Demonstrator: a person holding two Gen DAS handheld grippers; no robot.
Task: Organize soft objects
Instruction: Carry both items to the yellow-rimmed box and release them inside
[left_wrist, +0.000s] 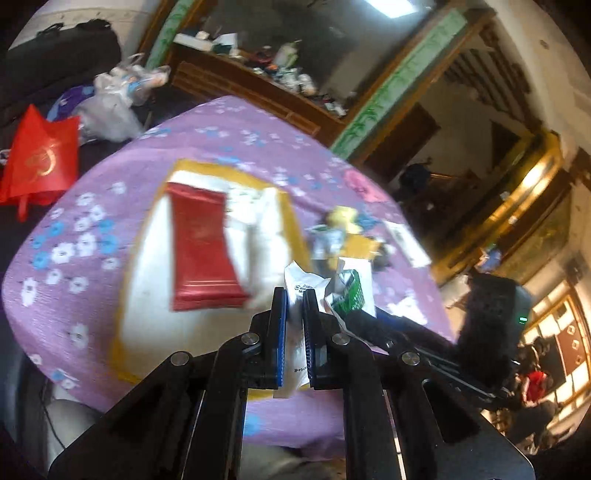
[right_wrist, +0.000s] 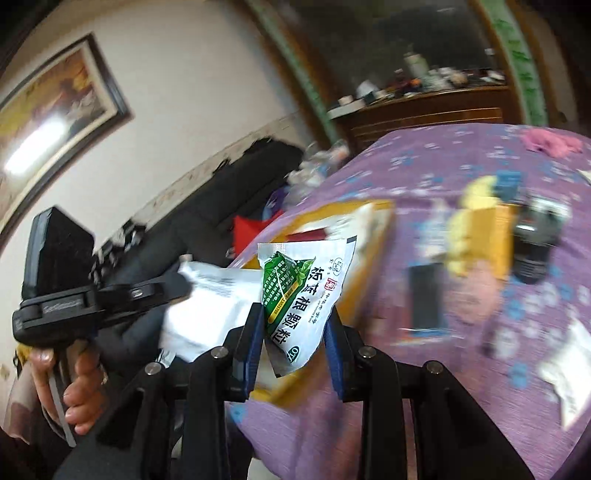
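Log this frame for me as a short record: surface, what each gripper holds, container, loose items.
surface: table under a purple floral cloth
left gripper: shut on a white sachet
right gripper: shut on a green-and-white sachet
position: both sachets held above the near table edge, side by side
container: yellow-rimmed tray with a red packet in it
loose items: blurred pile with something yellow beyond the tray; pink cloth at the far edge
image quality: motion blur, small items not identifiable

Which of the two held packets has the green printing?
The green-and-white sachet in the right gripper; the left gripper pinches a plain white packet.
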